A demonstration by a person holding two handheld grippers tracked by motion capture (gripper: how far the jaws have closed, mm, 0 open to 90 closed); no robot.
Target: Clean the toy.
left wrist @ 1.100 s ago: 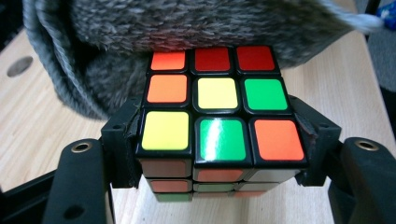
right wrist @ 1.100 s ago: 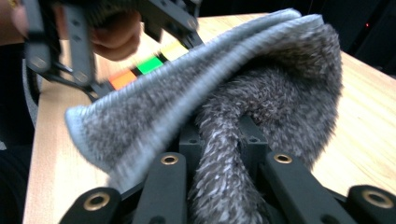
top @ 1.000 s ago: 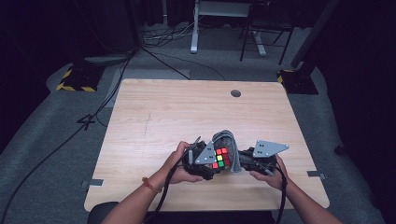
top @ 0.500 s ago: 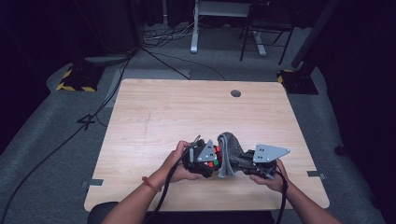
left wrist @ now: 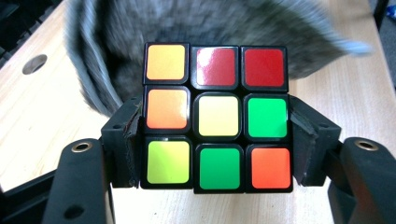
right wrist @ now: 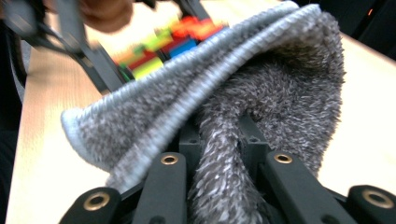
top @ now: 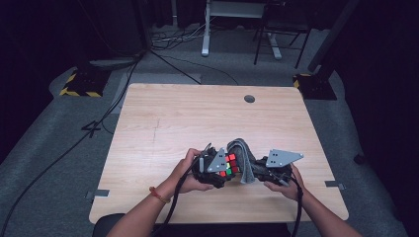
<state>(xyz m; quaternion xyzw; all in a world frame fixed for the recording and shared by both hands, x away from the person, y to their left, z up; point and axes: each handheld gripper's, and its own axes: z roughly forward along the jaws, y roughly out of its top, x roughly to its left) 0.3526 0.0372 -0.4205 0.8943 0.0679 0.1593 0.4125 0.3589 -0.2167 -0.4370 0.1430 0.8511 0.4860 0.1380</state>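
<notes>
cube (left wrist: pixel 215 116): we see black edges; tiles orange, red, yellow, green, lime
cloth (right wrist: pixel 261 88): we see fuzzy grey, paler ribbed hem
table (top: pixel 188 118): we see light wood grain
jaws: we see black

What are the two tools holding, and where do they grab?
The left tool clamps the puzzle cube by two opposite sides. The right tool pinches a bunched fold of the grey cloth.

Bare table (top: pixel 188 118) ahead of me, open to pass, cloth (top: pixel 243 160) pressed against my cube (top: pixel 228 164), no gap between
</notes>
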